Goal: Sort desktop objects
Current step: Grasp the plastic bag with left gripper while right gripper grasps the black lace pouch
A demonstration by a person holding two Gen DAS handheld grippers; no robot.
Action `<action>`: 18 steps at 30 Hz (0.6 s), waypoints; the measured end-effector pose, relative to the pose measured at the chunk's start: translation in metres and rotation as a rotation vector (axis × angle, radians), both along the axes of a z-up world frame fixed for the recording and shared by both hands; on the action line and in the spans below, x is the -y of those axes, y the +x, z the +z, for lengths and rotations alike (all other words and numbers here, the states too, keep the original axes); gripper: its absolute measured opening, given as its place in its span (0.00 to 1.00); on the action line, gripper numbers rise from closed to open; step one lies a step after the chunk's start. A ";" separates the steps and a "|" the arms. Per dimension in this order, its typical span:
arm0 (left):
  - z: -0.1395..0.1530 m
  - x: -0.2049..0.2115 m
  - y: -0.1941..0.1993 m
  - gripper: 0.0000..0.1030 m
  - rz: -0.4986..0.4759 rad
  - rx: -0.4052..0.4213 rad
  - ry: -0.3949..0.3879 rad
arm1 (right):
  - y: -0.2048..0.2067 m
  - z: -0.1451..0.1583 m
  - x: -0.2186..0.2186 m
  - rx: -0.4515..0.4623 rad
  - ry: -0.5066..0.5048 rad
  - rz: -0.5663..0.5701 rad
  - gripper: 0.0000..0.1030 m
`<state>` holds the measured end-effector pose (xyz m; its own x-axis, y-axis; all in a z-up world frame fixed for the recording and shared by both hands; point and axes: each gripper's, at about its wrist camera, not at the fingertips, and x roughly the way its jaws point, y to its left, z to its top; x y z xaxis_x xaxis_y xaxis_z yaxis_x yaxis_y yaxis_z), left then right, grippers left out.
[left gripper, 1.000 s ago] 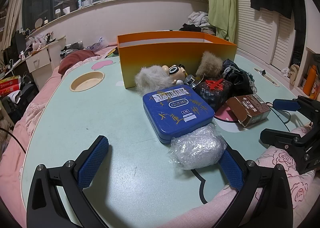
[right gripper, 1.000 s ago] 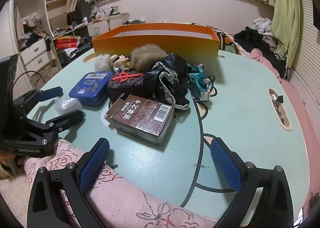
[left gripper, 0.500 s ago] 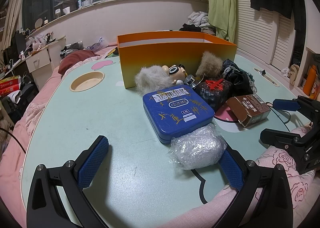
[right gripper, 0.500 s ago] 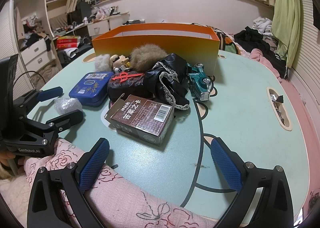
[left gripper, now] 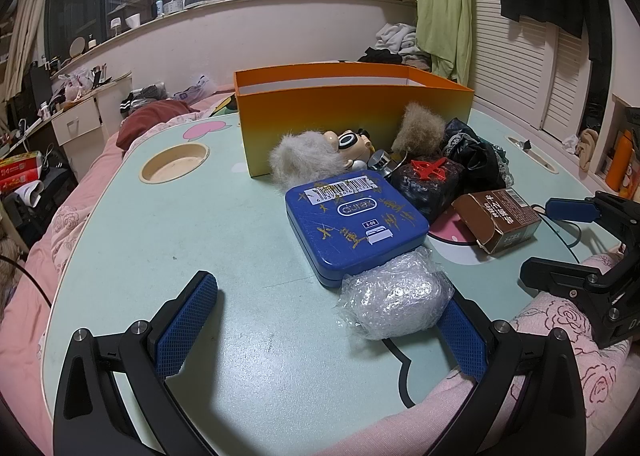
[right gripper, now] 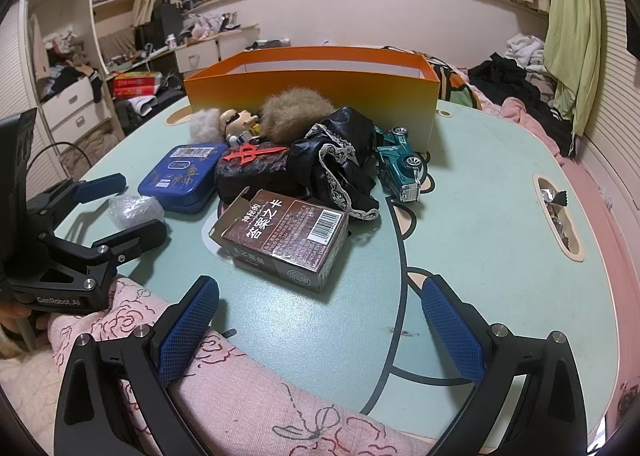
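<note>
Bare table (left gripper: 168, 240) lies open left of the blue tin (left gripper: 354, 221); the crowded pile fronts the orange box (left gripper: 352, 111), whose top stands open.

orange box (left gripper: 352, 111) interior hidden, doll (right gripper: 236, 123) half-buried — tin (left gripper: 356, 219) print unreadable

1 orange box (left gripper: 352, 111) | 1 blue tin (left gripper: 354, 223) | 2 fur balls (left gripper: 304, 157) | 1 toy car (right gripper: 400, 161)

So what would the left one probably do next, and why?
Probably ease the left gripper a little to its right and shut on the plastic-wrapped bundle. Its jaws stand open, the bundle lies nearest, against the right finger, and the orange box waits behind.
</note>
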<state>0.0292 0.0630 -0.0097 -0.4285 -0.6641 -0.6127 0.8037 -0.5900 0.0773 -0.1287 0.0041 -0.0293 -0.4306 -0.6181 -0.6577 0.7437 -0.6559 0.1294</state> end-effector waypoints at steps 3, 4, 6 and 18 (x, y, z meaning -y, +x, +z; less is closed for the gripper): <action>0.001 -0.001 0.001 0.99 -0.002 -0.004 -0.004 | 0.000 0.000 0.000 -0.001 0.000 -0.003 0.99; 0.001 -0.001 0.001 0.98 -0.003 -0.010 -0.006 | 0.000 0.000 0.000 -0.002 0.000 -0.003 0.99; 0.003 -0.004 0.002 0.85 -0.025 -0.028 -0.015 | 0.000 0.000 0.000 -0.004 0.001 -0.007 0.99; 0.006 -0.013 0.005 0.35 -0.092 -0.087 -0.082 | 0.005 0.002 -0.001 0.002 -0.028 -0.015 0.99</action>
<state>0.0341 0.0757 -0.0039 -0.5390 -0.6658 -0.5158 0.7524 -0.6559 0.0605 -0.1235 0.0051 -0.0275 -0.4391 -0.6293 -0.6412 0.7334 -0.6633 0.1487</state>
